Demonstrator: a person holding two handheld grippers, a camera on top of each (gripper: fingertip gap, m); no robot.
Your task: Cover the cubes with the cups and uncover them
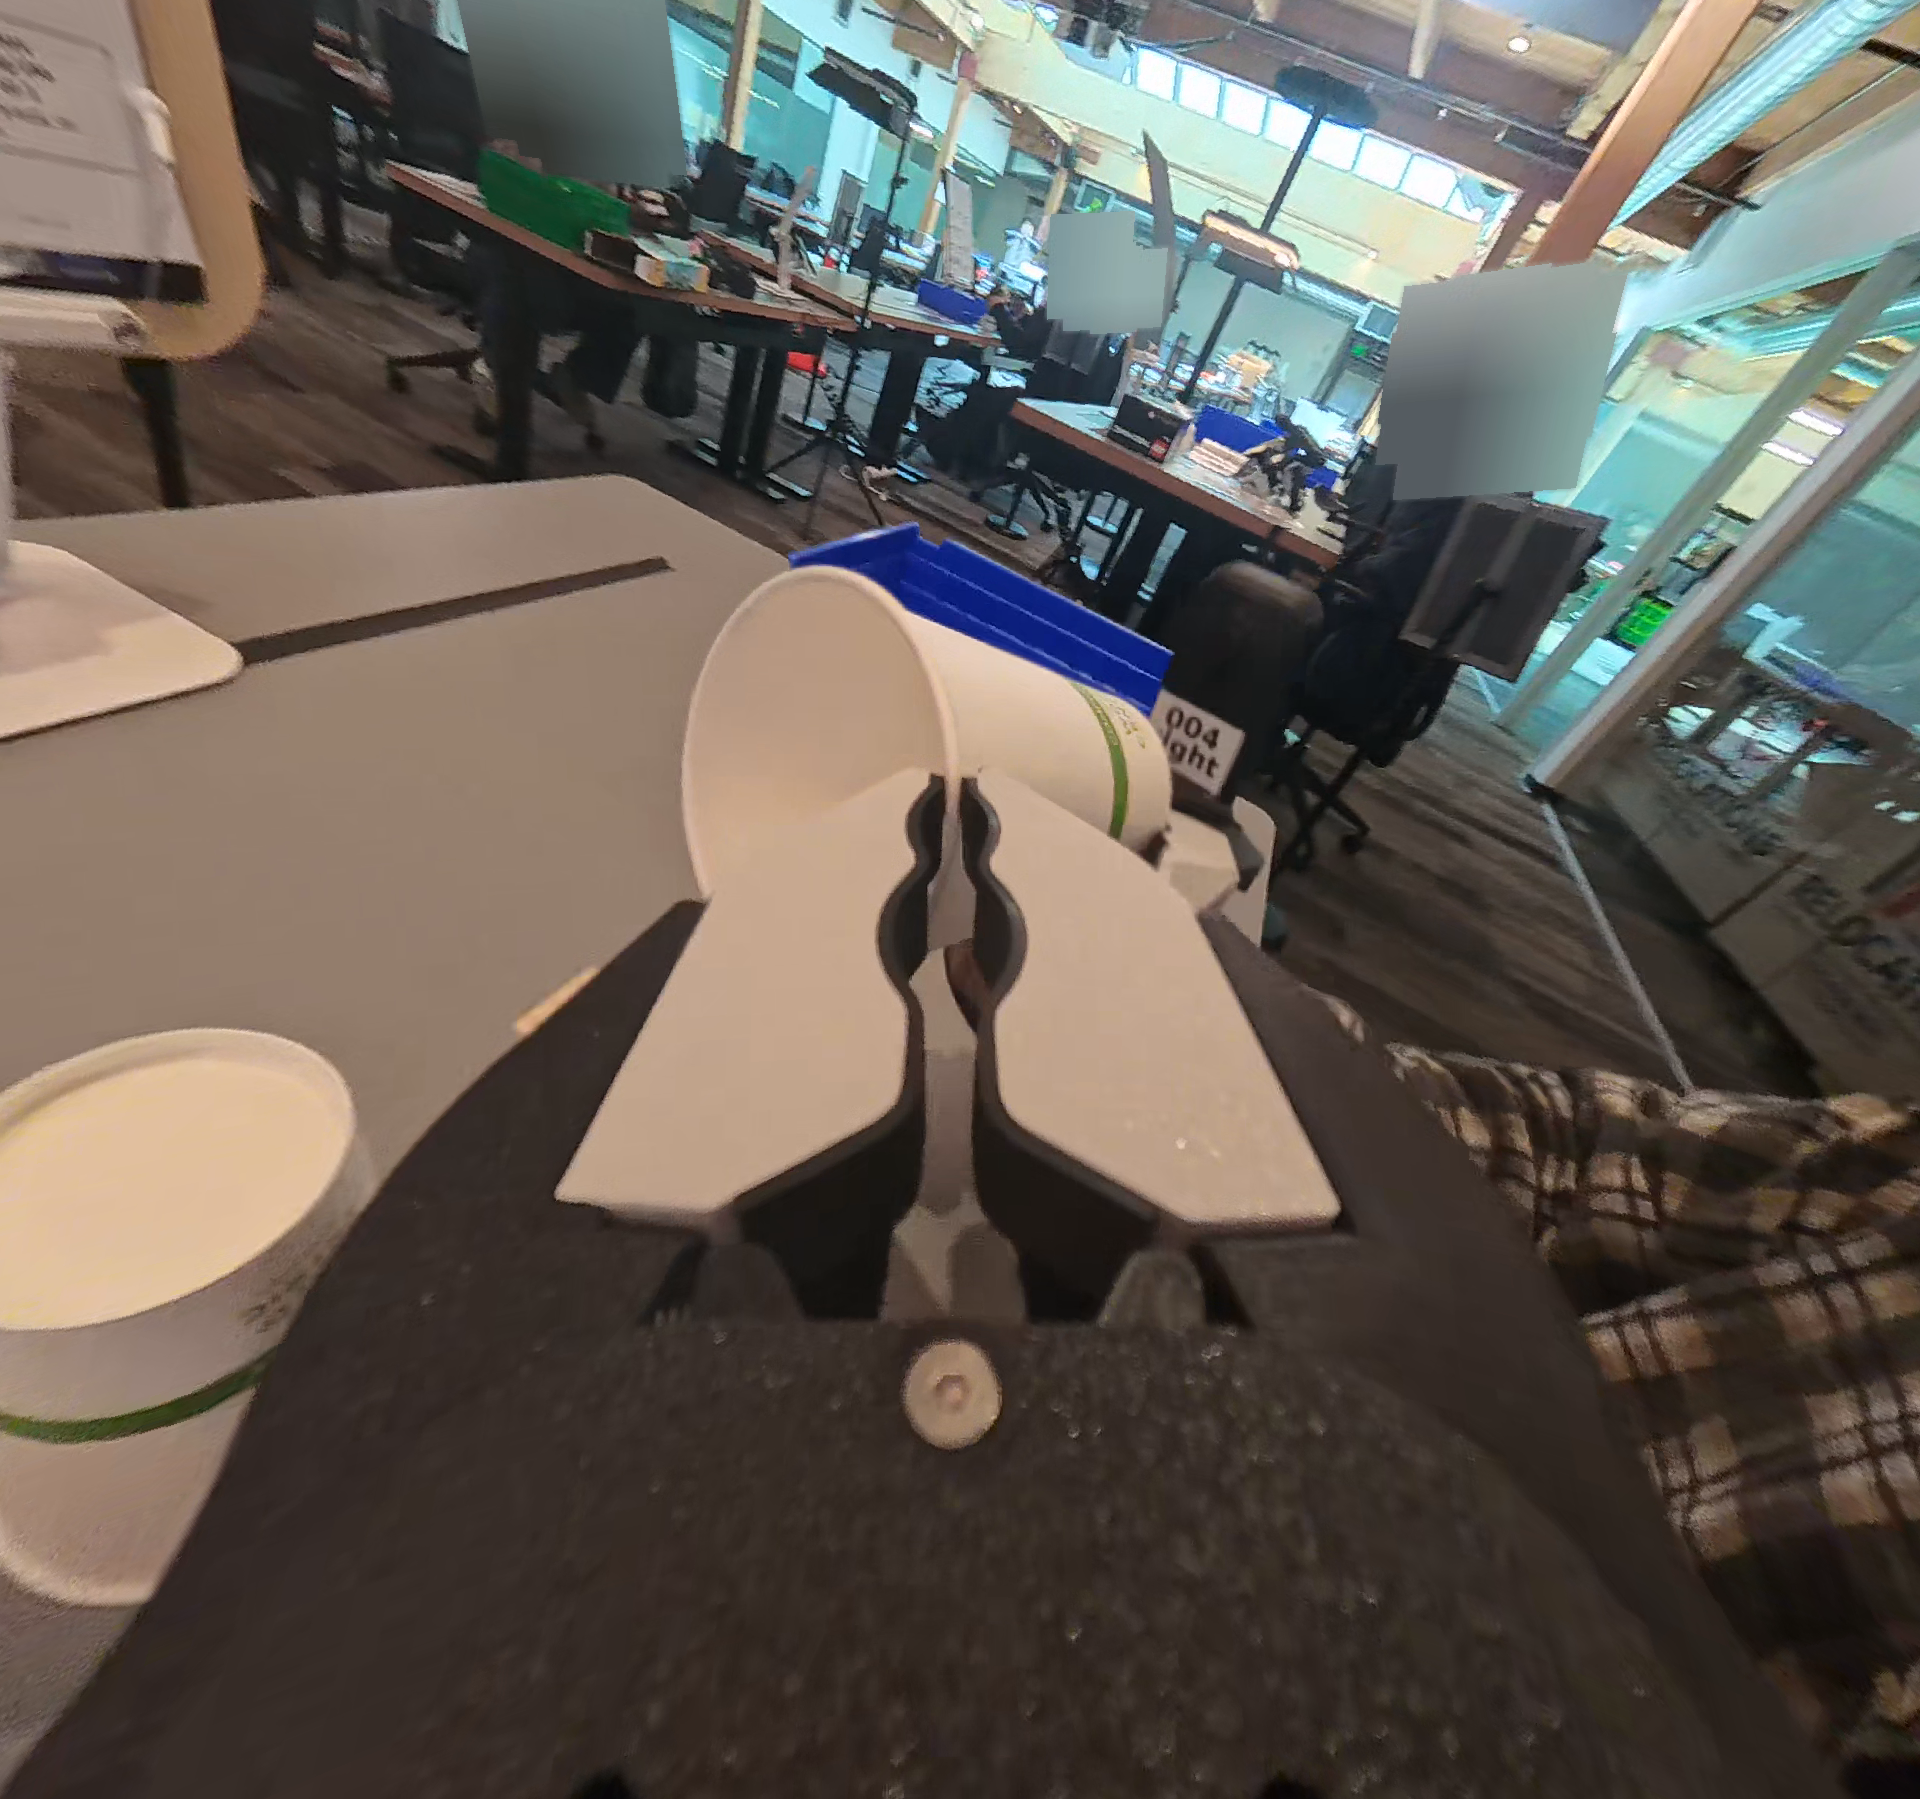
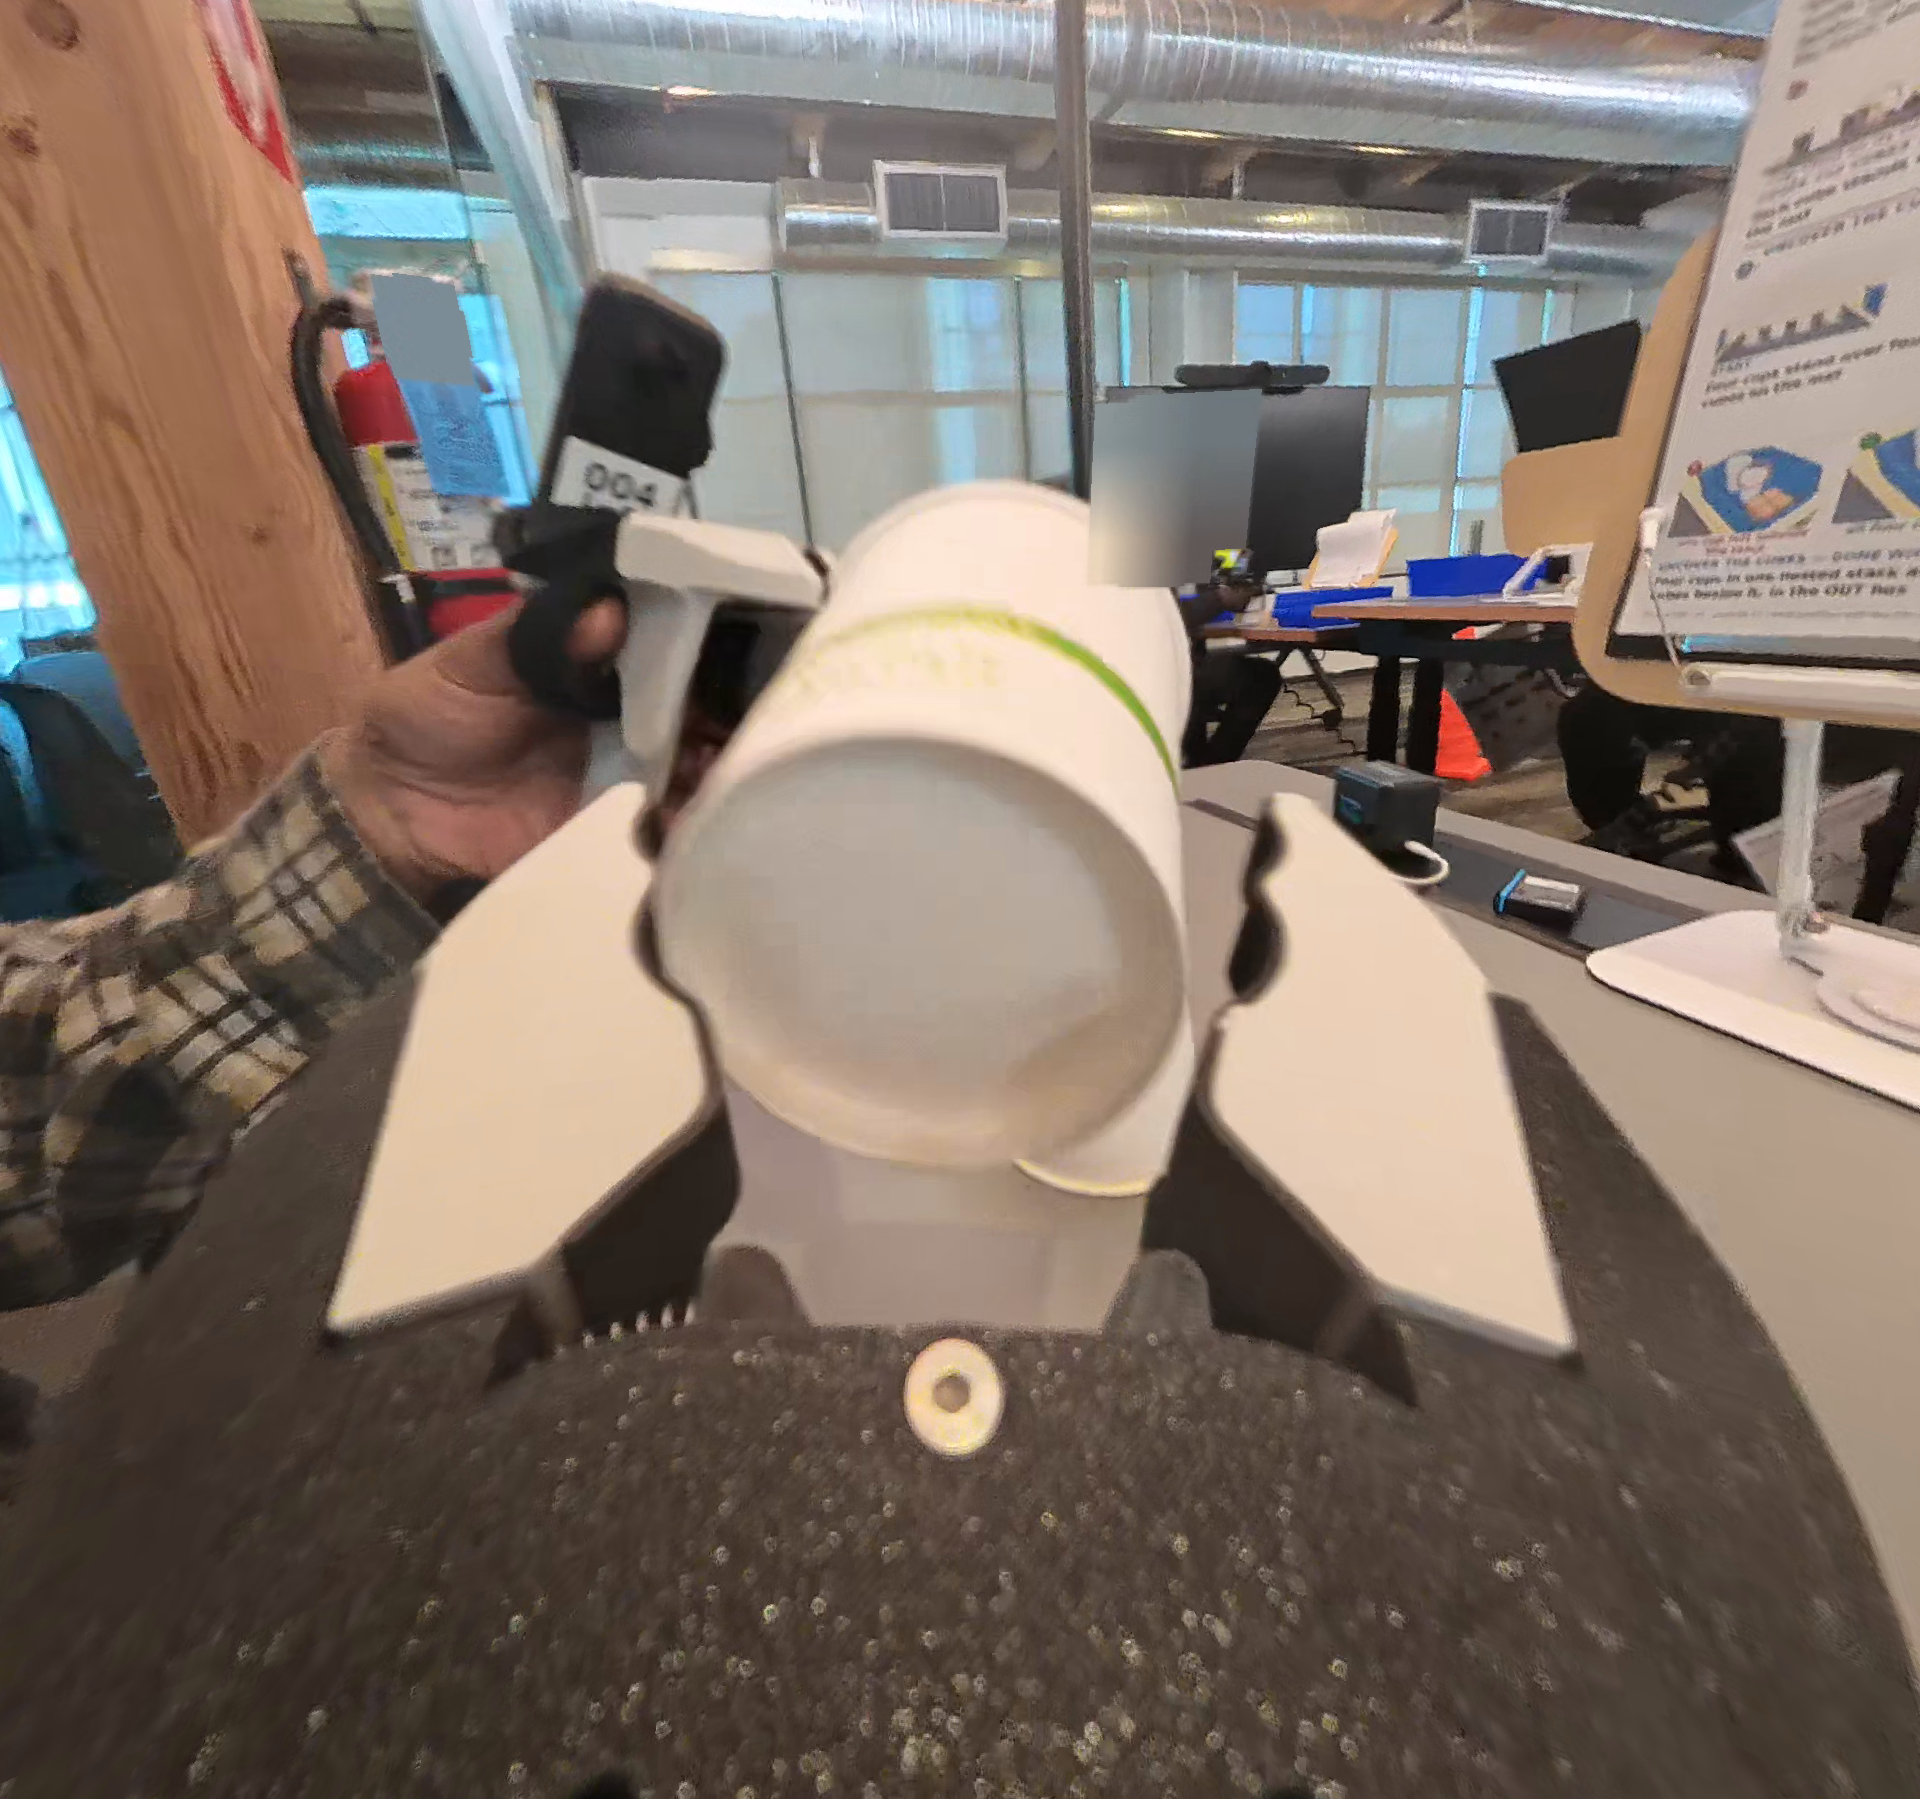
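Observation:
My left gripper [image 1: 951, 793] is shut on the rim of a white paper cup [image 1: 831, 710] with a green band. It holds the cup on its side above the grey table [image 1: 364, 814], mouth toward the camera. In the right wrist view the same cup [image 2: 925, 939] points its base at the camera, between the spread fingers of my right gripper [image 2: 953, 814]. The left finger touches it and the right finger stands off it. A second white rim [image 2: 1091, 1167] shows under the base. Another cup [image 1: 156, 1230] stands upside down at lower left. No cubes are in view.
A blue bin [image 1: 1018, 617] sits behind the held cup. A white stand base [image 1: 94, 648] is on the table's far left. An instruction sheet on a stand [image 2: 1808, 295] and small black devices [image 2: 1387, 804] are on the right. A plaid sleeve [image 1: 1714, 1282] is near.

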